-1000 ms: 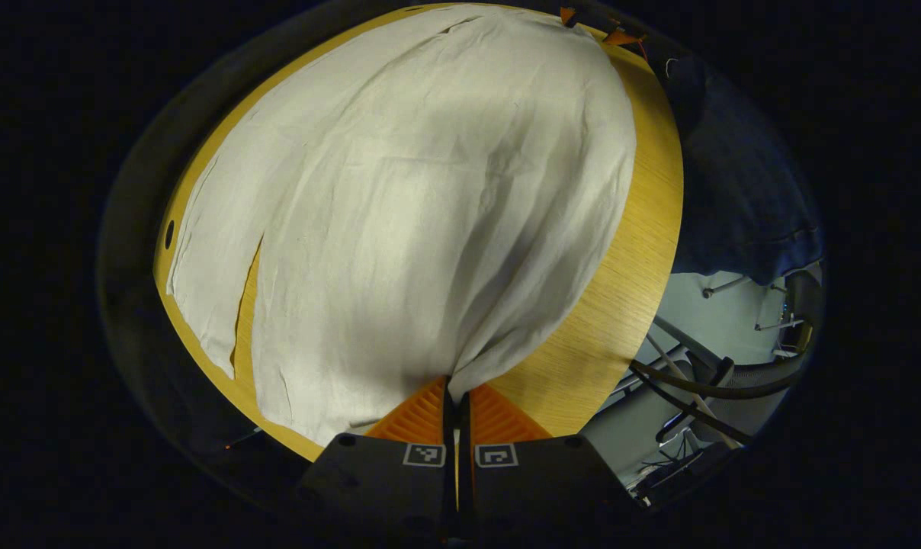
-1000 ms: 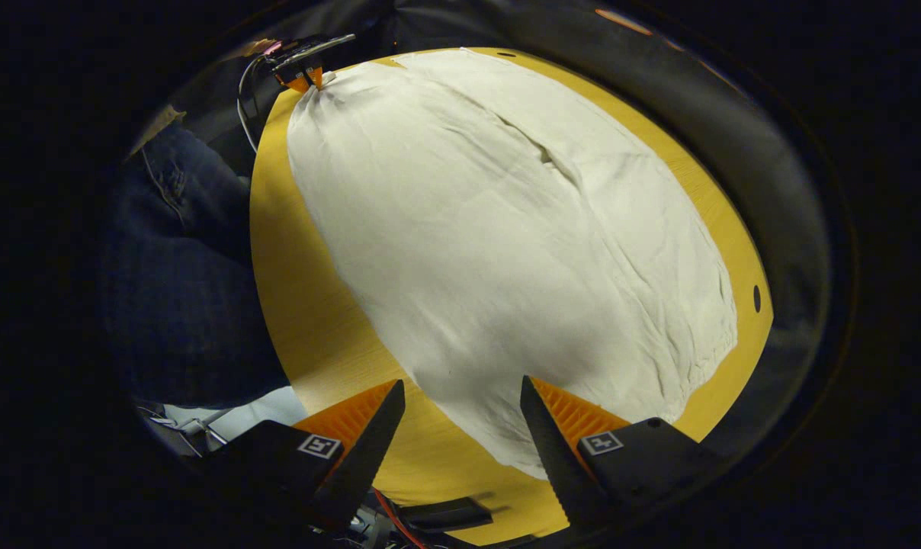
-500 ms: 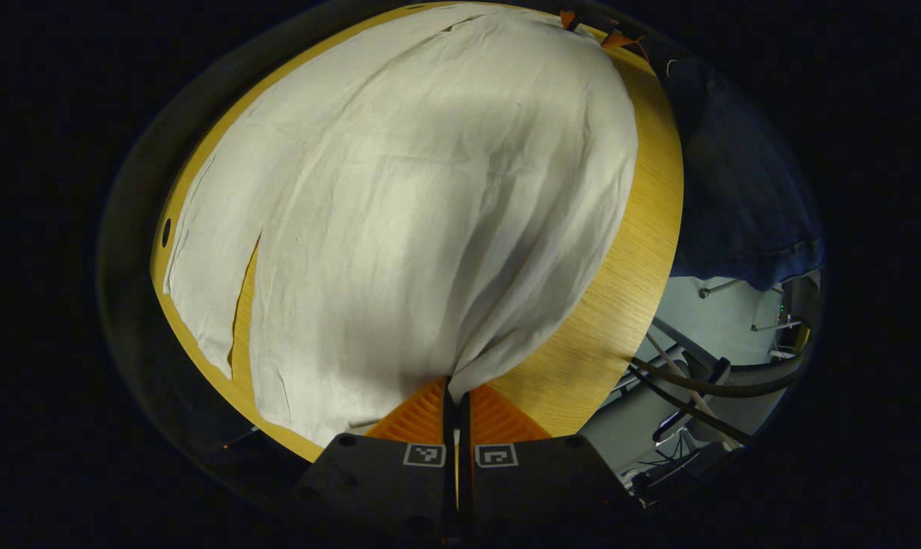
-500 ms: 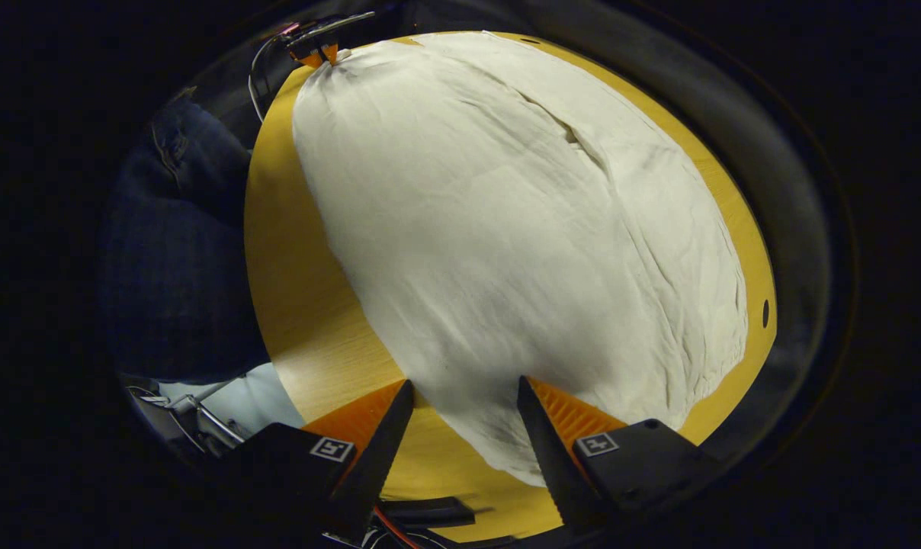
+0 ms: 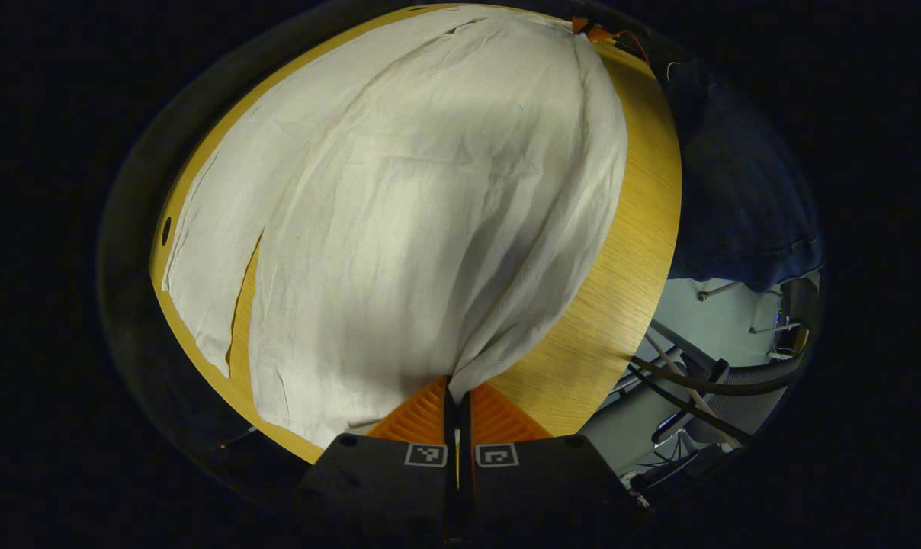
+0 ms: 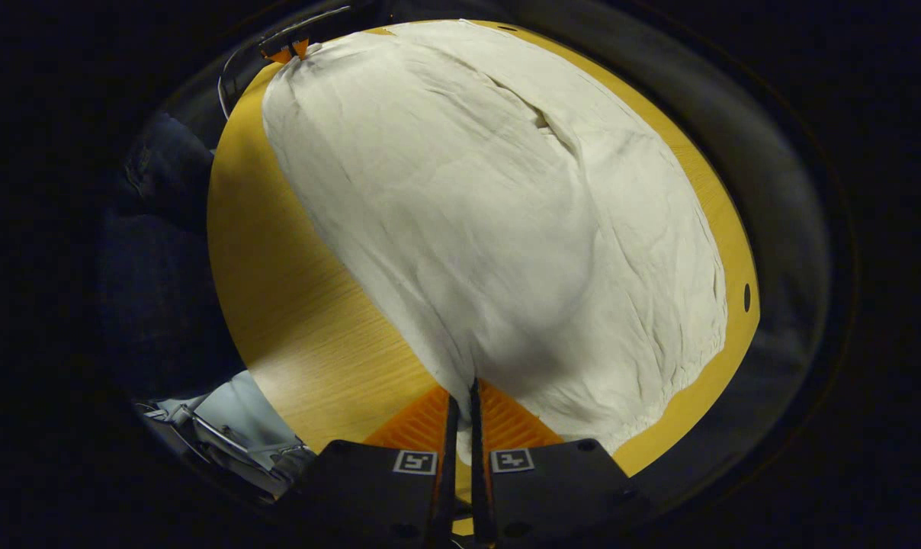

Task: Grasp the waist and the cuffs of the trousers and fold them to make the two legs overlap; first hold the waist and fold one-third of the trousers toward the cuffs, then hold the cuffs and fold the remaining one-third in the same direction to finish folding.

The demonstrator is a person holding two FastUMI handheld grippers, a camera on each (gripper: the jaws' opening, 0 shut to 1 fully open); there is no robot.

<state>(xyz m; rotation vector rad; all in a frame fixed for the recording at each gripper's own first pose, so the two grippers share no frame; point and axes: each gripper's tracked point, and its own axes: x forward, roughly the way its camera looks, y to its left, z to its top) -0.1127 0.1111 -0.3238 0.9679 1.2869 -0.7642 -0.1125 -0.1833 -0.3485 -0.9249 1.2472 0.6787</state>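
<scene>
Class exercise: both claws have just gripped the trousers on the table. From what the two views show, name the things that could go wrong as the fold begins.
1. Each claw, left claw and right claw, pinches only a small bunch of the trousers, so the fabric may slip out when lifted.
2. The near leg lies apart from the far one, with a strip of table showing between them, so the legs may overlap unevenly.
3. Creases may get folded in.

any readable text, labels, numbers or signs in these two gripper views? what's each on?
No words or numbers are readable.
Square black-and-white marker patterns, no letters: a pair on the left gripper, a pair on the right gripper.
The trousers and the table show no label or print.
</scene>
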